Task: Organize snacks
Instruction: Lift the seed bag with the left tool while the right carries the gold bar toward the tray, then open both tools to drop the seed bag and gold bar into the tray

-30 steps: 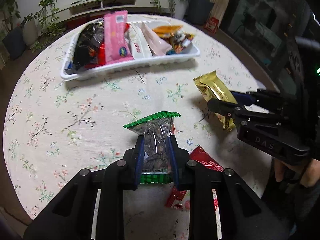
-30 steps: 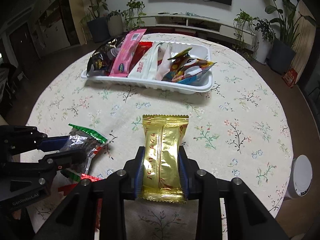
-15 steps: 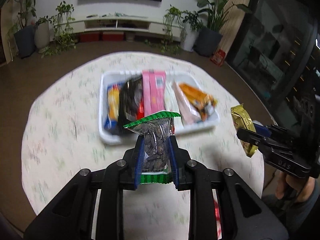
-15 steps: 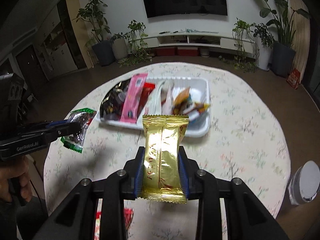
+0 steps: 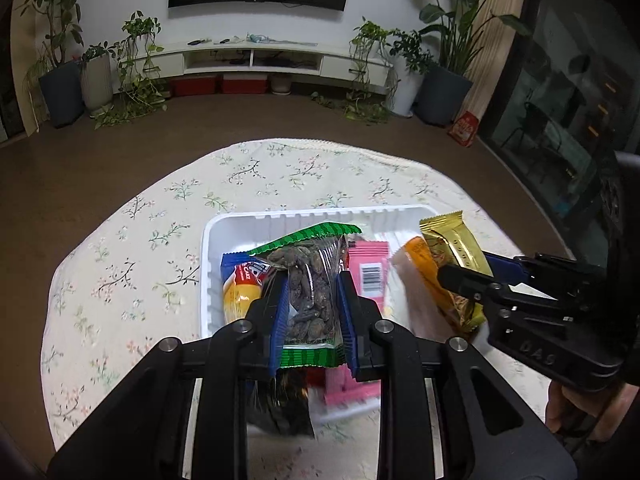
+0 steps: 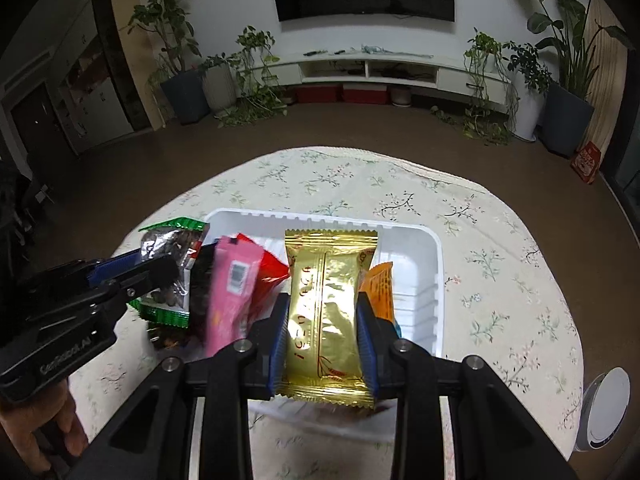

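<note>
Above the white tray [image 5: 280, 216] on the table [image 5: 120, 240], a green-edged packet [image 5: 310, 300] is pinched by the left claw [image 5: 312, 312], a gold packet [image 6: 328, 312] by the right claw [image 6: 322, 336]; either could be dropped onto the crowded upright snacks [image 6: 230, 288] and slide out.

Even, soft indoor light leaves the round floral tablecloth [image 5: 132, 240] bright against a dim brown floor, glare flares on the gold foil snack packet [image 6: 326, 312], near snacks smear with motion blur, and fisheye edges bend and darken.

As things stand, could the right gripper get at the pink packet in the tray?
Probably not: the right gripper is shut on the gold packet, so its jaws are occupied, though the pink packet lies unobstructed just beside it.
</note>
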`<state>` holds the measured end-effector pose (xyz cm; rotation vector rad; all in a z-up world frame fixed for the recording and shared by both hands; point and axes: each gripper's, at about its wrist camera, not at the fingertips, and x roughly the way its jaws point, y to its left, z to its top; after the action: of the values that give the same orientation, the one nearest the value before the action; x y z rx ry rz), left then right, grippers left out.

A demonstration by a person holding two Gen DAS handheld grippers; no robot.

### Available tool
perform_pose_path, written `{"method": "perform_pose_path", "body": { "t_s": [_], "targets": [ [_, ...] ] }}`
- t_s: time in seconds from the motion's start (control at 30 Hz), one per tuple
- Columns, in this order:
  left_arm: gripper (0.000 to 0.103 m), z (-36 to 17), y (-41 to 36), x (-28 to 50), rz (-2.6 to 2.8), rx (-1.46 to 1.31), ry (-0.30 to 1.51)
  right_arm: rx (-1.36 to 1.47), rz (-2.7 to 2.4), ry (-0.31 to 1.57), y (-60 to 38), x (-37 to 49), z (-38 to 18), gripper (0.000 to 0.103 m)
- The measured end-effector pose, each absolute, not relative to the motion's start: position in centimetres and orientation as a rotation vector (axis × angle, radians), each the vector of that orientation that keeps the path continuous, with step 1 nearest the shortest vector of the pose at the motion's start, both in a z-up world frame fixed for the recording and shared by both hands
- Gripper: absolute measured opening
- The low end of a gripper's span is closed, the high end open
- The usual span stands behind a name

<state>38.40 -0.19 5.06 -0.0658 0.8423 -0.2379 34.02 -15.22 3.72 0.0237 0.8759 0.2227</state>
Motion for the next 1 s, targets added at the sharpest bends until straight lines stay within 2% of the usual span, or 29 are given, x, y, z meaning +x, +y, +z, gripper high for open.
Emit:
{"method": "perform_pose_path", "body": {
  "t_s": [0.13, 0.23, 0.3, 0.43, 0.47, 0.5, 0.57, 0.67, 0.9, 0.93, 1.0],
  "targets": [
    [0.025, 3.0, -0.8, 40.0, -0.221, -0.049, 0.858, -0.024, 0.190, 0.920, -14.8, 35.9, 1.6, 0.033],
    [0.031, 1.8, -1.1, 40.7, -0.209, -0.044, 0.872, -0.052, 0.169, 0.941, -14.7, 36.7, 0.3, 0.034],
    [0.042, 1.2, -1.1, 40.9, -0.204, -0.042, 0.870, -0.055, 0.172, 0.946, -14.7, 36.8, -0.3, 0.034],
    [0.052, 0.7, -1.2, 41.5, -0.199, -0.037, 0.866, -0.058, 0.163, 0.946, -14.7, 37.0, -0.5, 0.035],
    [0.061, 0.9, -1.3, 41.1, -0.197, -0.036, 0.863, -0.061, 0.164, 0.944, -14.6, 36.9, -0.4, 0.037],
    [0.065, 1.0, -1.3, 40.8, -0.202, -0.040, 0.858, -0.067, 0.162, 0.941, -14.6, 36.9, -0.3, 0.039],
    [0.066, 1.1, -1.4, 40.7, -0.198, -0.035, 0.858, -0.072, 0.162, 0.935, -14.3, 36.8, -0.1, 0.043],
    [0.073, 1.7, -1.4, 40.3, -0.196, -0.041, 0.845, -0.070, 0.157, 0.928, -14.3, 36.7, 0.2, 0.051],
    [0.074, 3.6, -1.1, 38.7, -0.196, -0.049, 0.800, -0.049, 0.153, 0.894, -15.0, 36.1, 1.5, 0.053],
    [0.076, 4.2, -1.0, 38.0, -0.195, -0.047, 0.787, -0.041, 0.153, 0.888, -15.2, 35.9, 1.7, 0.053],
    [0.089, 5.6, -0.8, 36.2, -0.200, -0.039, 0.748, -0.016, 0.159, 0.874, -15.8, 35.2, 2.6, 0.055]
  ]
}}
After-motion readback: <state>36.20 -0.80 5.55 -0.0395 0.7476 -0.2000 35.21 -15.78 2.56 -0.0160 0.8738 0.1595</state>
